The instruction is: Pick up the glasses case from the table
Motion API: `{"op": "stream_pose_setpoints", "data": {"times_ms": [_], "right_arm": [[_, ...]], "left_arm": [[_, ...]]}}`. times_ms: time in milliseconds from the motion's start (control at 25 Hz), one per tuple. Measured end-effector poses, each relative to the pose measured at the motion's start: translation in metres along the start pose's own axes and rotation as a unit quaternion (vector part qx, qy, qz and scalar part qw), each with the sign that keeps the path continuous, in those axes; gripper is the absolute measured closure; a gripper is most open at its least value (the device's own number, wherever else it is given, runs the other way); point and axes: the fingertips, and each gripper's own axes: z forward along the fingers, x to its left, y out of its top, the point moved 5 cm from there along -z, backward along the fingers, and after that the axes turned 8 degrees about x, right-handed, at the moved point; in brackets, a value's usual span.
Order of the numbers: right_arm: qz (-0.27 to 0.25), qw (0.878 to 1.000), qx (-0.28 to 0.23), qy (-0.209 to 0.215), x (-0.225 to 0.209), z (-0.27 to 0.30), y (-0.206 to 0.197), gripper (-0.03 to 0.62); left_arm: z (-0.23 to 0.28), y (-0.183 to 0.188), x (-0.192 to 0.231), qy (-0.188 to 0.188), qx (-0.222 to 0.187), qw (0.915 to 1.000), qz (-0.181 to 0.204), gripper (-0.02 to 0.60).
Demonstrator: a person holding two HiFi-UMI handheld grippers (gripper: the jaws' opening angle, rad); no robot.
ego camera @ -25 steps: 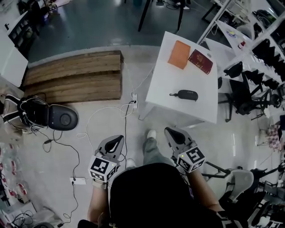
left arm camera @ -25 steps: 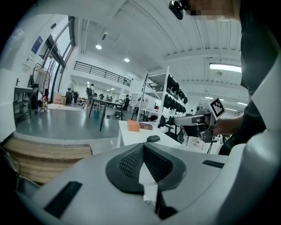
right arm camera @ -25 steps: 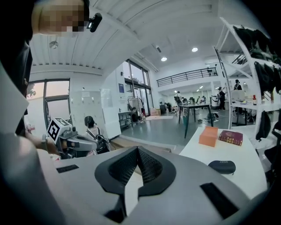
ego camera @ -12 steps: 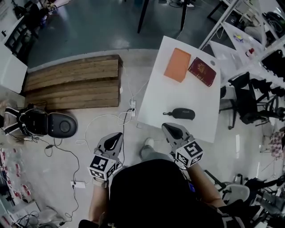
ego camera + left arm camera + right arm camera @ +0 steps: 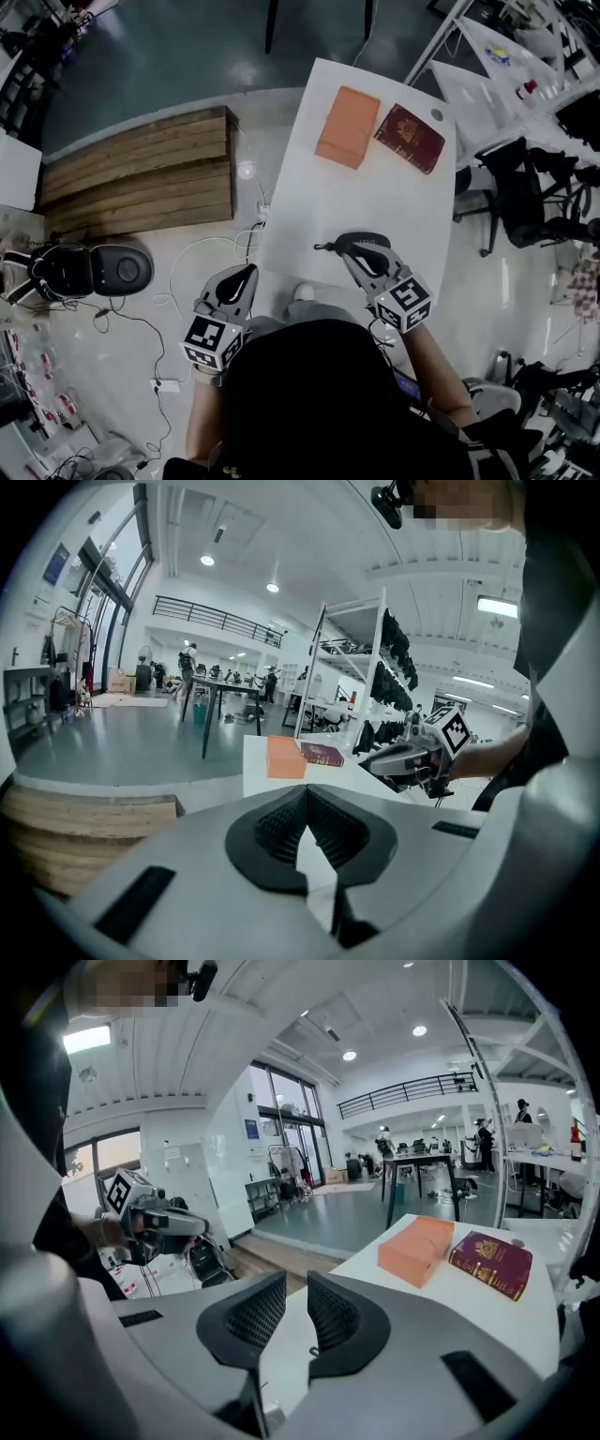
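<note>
Right gripper [image 5: 296, 1277] jaws have just been opening, a slight gap, nothing between them. The glasses case [image 5: 370, 239] lies right at its tips on the white surface [image 5: 309, 187]. Left gripper [image 5: 305, 791] – jaws together, empty, off the surface's near corner.

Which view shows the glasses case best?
Head view: the black glasses case lies on the white table, partly covered by the right gripper, strap showing. The right gripper view shows table, perhaps the strap, between its jaws, which have just been opening; the left gripper view doesn't show the case clearly.
</note>
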Motion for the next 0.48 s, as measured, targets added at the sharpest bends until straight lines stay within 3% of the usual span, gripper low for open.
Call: {"op": "stream_pose_setpoints", "data": {"times_ms": [240,480], "right_arm": [[-0.016,0.997,0.073,0.008,-0.035,0.007,-0.028,0.421],[-0.053,0.986,0.155,0.028,-0.055,0.029,-0.064,0.292]], "left_arm": [[0.026,0.005,-0.011,-0.008,0.024,0.9997,-0.001,0.565],[0.032,-0.002,-0.016,-0.002,0.049,0.9988,-0.011,0.565]]}}
